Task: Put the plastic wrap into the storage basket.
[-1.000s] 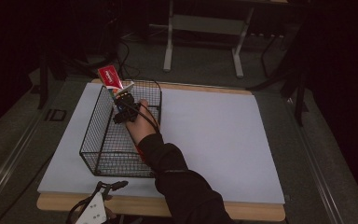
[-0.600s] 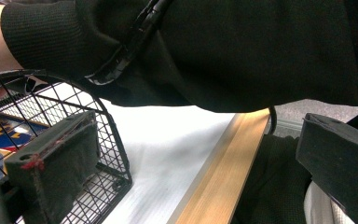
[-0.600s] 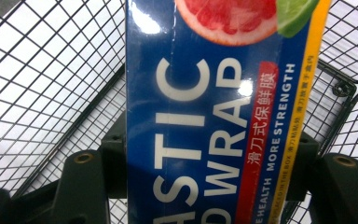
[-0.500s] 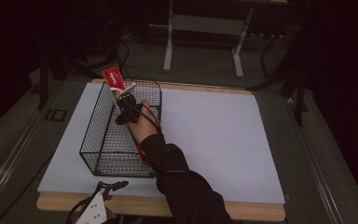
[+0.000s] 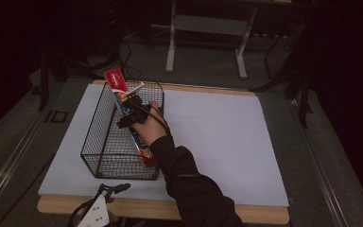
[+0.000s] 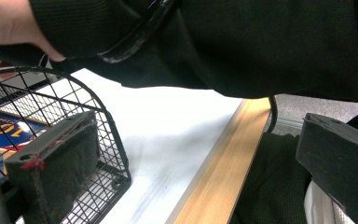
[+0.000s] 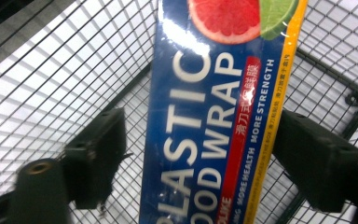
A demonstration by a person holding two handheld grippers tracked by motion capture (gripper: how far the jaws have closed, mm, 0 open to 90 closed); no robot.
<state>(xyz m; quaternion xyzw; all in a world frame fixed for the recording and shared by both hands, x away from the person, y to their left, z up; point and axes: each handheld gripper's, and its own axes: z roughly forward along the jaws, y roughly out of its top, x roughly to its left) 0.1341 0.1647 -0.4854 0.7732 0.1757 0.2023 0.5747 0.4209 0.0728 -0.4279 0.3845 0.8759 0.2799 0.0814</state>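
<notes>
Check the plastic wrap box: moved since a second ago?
Yes. The plastic wrap box has tipped down along the wire basket, its near end now by the near wall. The right tongs have just been opening, box between them.

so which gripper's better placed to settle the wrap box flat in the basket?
Right. The right gripper, jaws just opened, straddles the plastic wrap box inside the wire basket; the left gripper waits at the table edge.

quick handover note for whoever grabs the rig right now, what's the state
Right gripper: fingers have just been opening, gaps on both sides of the plastic wrap box.
Left gripper: open, holds nothing, at the table's near edge beside the wire basket.
Box: lies slanted in the basket, red end over the far rim.
Done: box dropped in.
Left: withdraw the right gripper, perhaps settle the box flat.
</notes>
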